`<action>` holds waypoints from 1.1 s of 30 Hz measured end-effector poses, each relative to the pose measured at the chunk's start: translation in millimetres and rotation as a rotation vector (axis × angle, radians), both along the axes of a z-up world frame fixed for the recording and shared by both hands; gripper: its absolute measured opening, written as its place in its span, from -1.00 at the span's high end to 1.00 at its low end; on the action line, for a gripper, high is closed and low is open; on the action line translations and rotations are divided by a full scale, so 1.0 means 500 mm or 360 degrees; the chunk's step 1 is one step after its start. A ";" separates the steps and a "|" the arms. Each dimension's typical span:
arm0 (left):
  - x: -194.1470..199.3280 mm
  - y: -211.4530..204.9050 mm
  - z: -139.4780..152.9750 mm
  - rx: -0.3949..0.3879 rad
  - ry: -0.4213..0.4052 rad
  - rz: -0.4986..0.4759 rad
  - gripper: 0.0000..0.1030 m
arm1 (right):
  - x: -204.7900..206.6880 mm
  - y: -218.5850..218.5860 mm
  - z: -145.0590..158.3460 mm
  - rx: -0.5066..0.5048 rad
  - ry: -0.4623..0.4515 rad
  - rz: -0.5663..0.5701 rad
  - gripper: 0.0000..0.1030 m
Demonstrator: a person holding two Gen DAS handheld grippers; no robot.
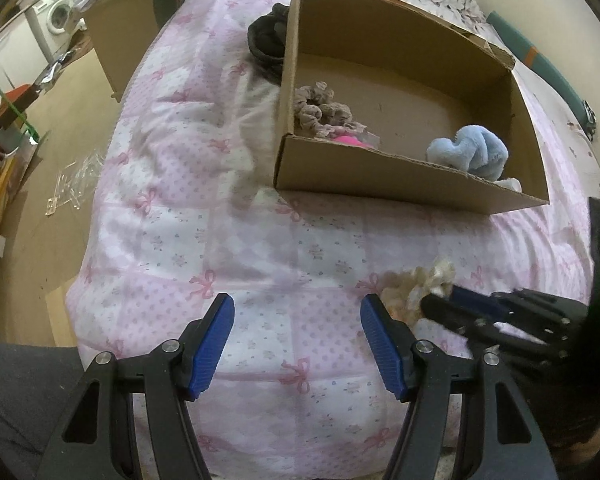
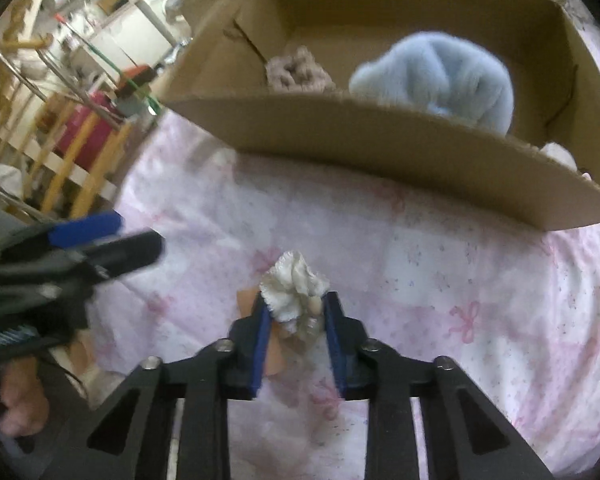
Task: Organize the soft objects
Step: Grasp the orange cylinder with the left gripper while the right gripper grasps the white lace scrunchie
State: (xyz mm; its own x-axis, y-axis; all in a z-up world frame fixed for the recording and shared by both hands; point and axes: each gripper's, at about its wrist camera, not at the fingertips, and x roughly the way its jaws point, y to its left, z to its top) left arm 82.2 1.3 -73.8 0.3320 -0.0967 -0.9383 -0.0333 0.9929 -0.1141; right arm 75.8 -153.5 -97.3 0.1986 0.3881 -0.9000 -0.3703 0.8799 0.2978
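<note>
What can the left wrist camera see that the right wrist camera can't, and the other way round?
Only the left wrist view shows the dark cloth outside the box, something pink inside it, the washing machine, and the left gripper wide open and empty. Only the right wrist view shows clearly how the right gripper is shut on the cream scrunchie. Both show the box on the pink quilt, the blue scrunchie and the beige scrunchie.

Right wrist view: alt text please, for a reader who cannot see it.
The right claw grips a cream scrunchie above a pink bedspread. Beyond it, a cardboard box holds a blue scrunchie and a beige one.
</note>
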 end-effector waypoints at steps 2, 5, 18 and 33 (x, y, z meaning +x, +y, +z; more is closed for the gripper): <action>0.002 -0.002 -0.002 -0.0008 0.0009 0.0004 -0.22 | -0.001 -0.011 0.013 0.0032 -0.0020 -0.0035 0.64; 0.007 -0.006 -0.008 -0.0028 0.0033 0.0022 -0.22 | -0.003 -0.040 0.041 0.0124 -0.0050 -0.0117 0.66; 0.014 -0.121 -0.119 -0.0217 0.0383 -0.0098 -0.21 | -0.004 -0.131 0.103 0.0217 -0.0160 -0.0463 0.68; -0.005 -0.174 -0.140 -0.0013 0.0346 -0.0261 0.76 | -0.002 -0.152 0.094 0.0232 -0.0165 -0.0543 0.68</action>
